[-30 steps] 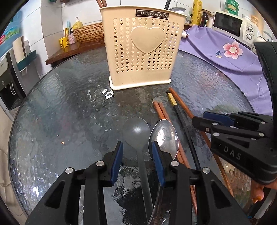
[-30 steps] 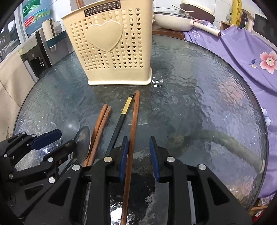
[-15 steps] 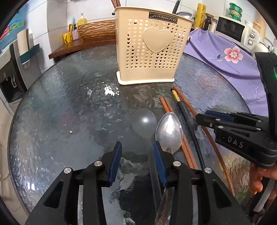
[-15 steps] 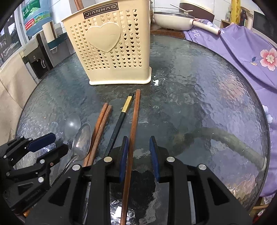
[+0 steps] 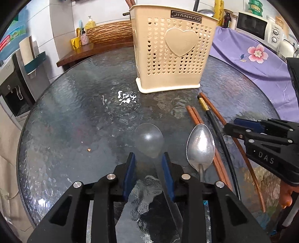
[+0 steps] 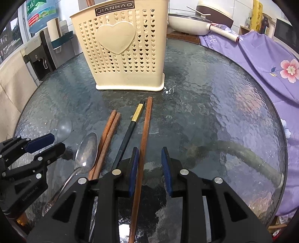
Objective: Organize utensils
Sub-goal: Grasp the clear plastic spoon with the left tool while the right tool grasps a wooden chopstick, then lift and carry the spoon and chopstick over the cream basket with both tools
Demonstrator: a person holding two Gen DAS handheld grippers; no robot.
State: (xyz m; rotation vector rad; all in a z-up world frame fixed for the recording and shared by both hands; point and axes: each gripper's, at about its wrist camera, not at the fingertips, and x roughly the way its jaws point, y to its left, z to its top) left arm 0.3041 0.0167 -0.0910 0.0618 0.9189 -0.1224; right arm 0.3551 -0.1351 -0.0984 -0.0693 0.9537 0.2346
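Kitchen setting, round glass desk [image 5: 61, 119] under both pairs of tongs.

Nearest first. Left tongs [image 5: 148, 174] parted wide, gripping nothing; clear spoon [image 5: 148, 140] with its handle running between the blue pads, bowl just ahead of the tips. Right tongs [image 6: 149, 168] parted just as wide, also gripping nothing; long brown chopstick [image 6: 144, 136] lying between the pads, close against the left one, whether touching cannot be told. Steel spoon [image 6: 86, 153] between the two tongs, bowl partly over a brown pair [image 6: 110, 129] of chopsticks. Black chopstick [image 6: 130, 129] with a gold band between that pair and the long brown one. Farther ahead of both tongs, cream caddy [image 5: 172, 54] standing upright.

Progress, as a judgement: early to middle. Some handles already sticking up out of the caddy; two spoons and four chopsticks not yet put away, none lifted yet. Likely next: closing on the clear spoon and the long chopstick.

Differences between views. Left view only: a dark handle and what looks like a steel spoon bowl above the caddy rim, microwave [image 5: 252, 26] beyond. Right view only: full length of the steel spoon's handle, pan [image 6: 188, 22] behind the caddy, water bottle [image 6: 40, 15] far left.
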